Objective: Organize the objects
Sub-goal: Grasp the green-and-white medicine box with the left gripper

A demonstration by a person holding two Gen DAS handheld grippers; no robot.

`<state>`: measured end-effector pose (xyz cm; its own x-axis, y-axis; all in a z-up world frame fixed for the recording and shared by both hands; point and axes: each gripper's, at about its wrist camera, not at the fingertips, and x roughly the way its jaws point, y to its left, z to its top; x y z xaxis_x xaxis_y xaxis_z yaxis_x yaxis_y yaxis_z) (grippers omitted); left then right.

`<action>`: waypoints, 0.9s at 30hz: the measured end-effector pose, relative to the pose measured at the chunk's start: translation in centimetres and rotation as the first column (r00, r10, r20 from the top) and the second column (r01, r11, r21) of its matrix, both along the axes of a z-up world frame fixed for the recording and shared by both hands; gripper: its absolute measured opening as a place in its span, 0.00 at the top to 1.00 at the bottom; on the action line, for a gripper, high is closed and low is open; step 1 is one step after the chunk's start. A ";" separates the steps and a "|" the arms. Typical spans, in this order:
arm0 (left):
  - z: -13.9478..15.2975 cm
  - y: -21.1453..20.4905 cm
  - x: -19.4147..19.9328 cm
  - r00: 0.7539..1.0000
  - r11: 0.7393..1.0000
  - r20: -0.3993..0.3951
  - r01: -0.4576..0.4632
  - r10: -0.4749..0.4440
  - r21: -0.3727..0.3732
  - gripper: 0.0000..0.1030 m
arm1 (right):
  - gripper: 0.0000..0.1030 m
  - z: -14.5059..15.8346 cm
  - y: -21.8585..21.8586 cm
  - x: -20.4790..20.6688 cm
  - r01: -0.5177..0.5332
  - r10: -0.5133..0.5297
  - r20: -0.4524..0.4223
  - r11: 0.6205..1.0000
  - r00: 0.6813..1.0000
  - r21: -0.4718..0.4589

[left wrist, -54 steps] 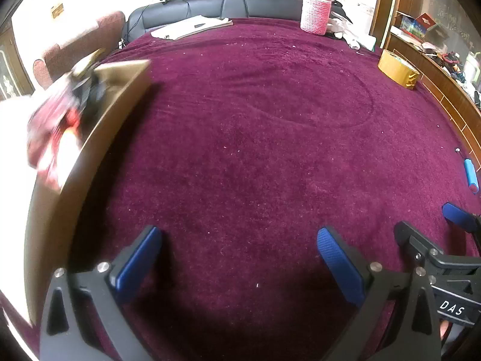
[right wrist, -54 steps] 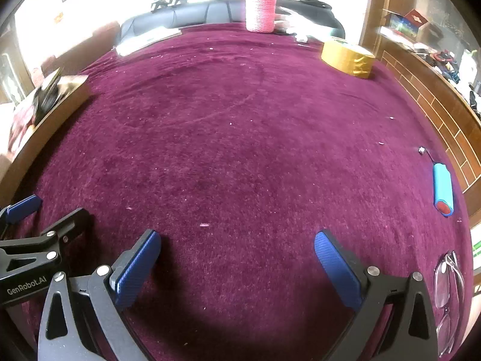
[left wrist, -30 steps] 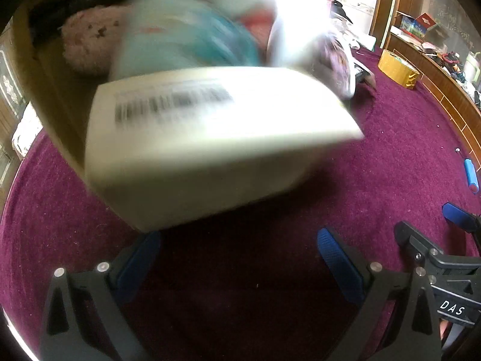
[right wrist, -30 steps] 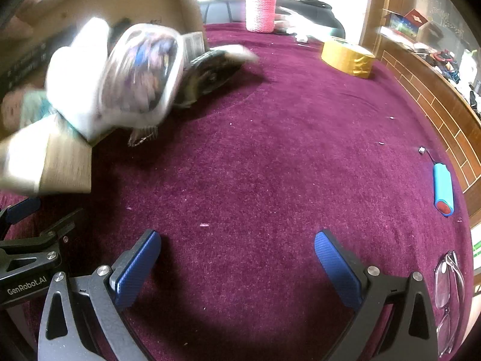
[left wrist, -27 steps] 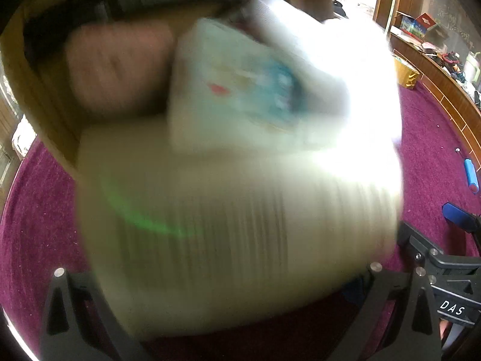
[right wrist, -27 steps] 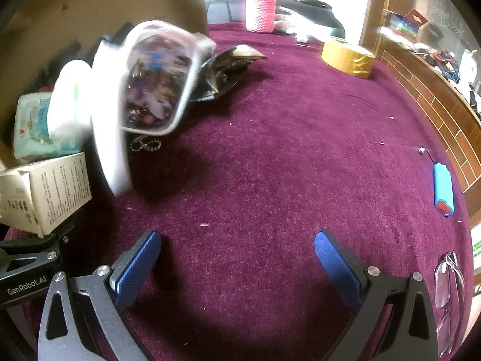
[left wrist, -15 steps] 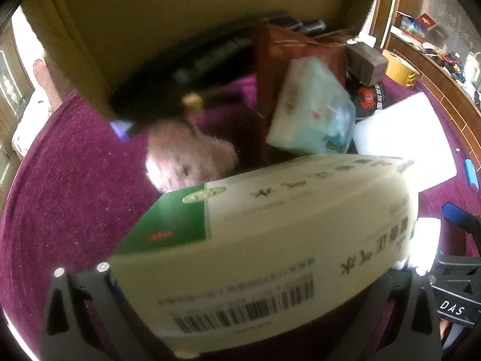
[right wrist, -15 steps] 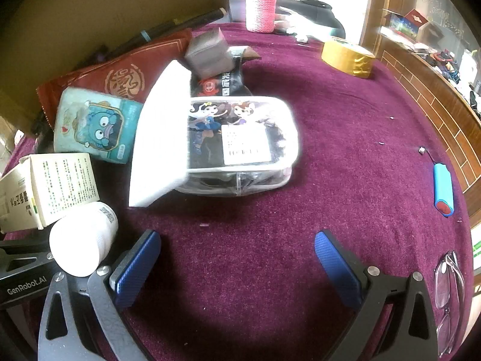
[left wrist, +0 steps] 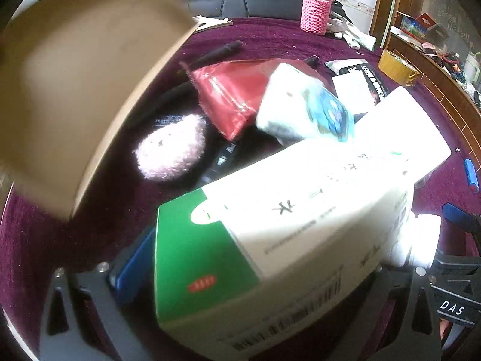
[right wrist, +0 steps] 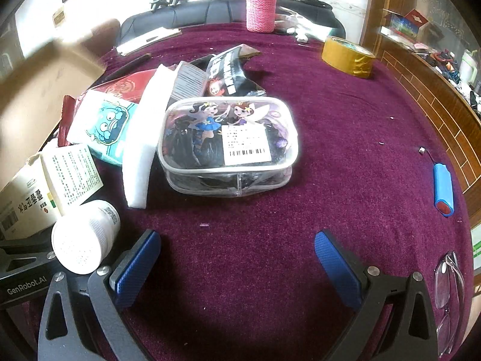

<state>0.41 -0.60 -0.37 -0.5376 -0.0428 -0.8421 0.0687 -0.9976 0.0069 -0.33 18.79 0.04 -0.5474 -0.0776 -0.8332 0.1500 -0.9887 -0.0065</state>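
Both tongs apart and empty: right tongs (right wrist: pixel 237 258) should straddle the clear zip pouch (right wrist: pixel 228 144) squarely; left tongs (left wrist: pixel 255 273) stay off the medicine box (left wrist: pixel 270 240).

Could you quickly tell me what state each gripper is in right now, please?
Left gripper: open, holding nothing; a medicine box lies across its fingers.
Right gripper: open and empty over the purple cloth.

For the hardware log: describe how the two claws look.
Both are black plastic frames with silver screws and blue ribbed pads. The right claw shows both pads; the left claw is mostly hidden by a box. White lettering reads "GenRobot.AI" on the left one, "DAS" on the right.
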 end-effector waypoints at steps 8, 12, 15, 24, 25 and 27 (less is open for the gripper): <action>-0.1 0.2 0.0 1.000 1.000 0.000 0.000 0.000 0.000 0.00 | 0.00 -0.1 0.0 -0.1 -0.001 0.001 0.003 1.000 1.000 0.002; 0.2 -0.7 0.2 1.000 1.000 0.000 0.000 0.000 0.000 0.00 | 0.00 -0.1 0.0 -0.1 -0.001 0.001 0.004 1.000 1.000 0.002; 0.2 -0.7 0.2 1.000 1.000 0.000 0.000 0.000 0.000 0.00 | 0.00 -0.1 0.0 -0.2 -0.001 0.001 0.005 1.000 1.000 0.004; 0.7 -1.3 1.3 1.000 1.000 0.001 -0.026 0.026 0.001 0.00 | 0.00 0.0 0.2 -0.2 -0.066 0.066 0.035 0.998 0.997 0.009; 0.5 -0.7 1.3 1.000 1.000 0.002 -0.025 0.025 0.001 0.00 | 0.00 0.1 0.2 -0.2 -0.084 0.083 0.052 0.996 0.995 0.013; 0.5 -0.6 1.2 0.999 1.000 -0.022 -0.027 0.027 -0.014 0.00 | 0.00 0.1 0.5 -0.1 -0.137 0.135 0.083 0.991 0.987 0.012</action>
<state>1.63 -1.15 0.13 -0.5546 -0.0695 -0.8292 0.0961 -0.9952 0.0191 -0.46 19.33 0.17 -0.4624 -0.1312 -0.8769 0.2837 -0.9589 -0.0061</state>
